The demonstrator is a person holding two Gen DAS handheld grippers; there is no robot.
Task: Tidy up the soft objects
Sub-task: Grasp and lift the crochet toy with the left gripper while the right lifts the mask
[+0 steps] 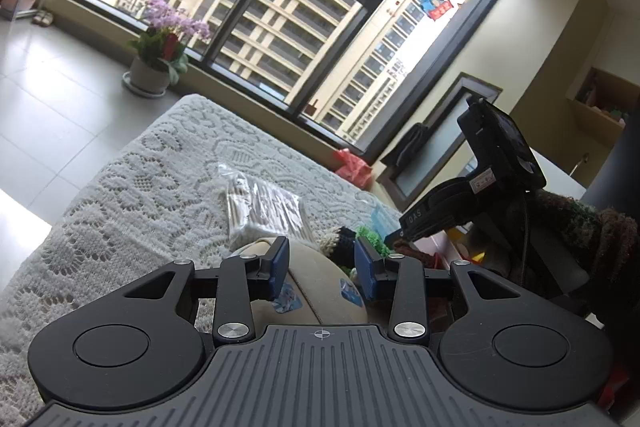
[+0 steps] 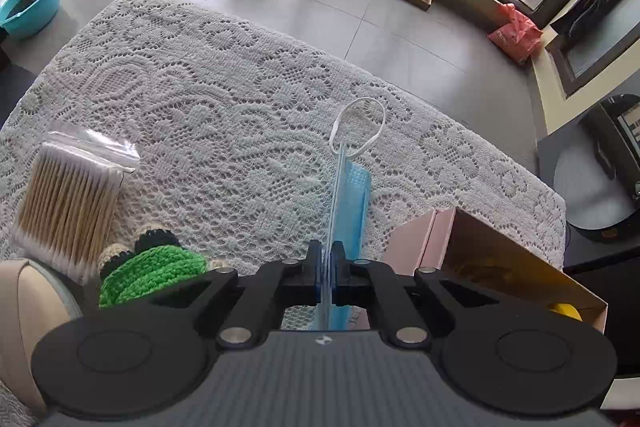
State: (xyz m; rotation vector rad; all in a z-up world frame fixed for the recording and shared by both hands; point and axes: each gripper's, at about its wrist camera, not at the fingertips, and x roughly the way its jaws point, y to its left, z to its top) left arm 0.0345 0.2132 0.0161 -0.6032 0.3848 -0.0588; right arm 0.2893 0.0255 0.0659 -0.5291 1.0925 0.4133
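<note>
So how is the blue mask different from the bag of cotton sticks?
The blue mask is pinched in the shut right gripper, edge up; the bag of cotton swabs lies on the lace cloth, ungripped. The mask is thin and flat; the bag is a chunky block. The mask has a white loop; the bag is clear plastic. Both are light.
</note>
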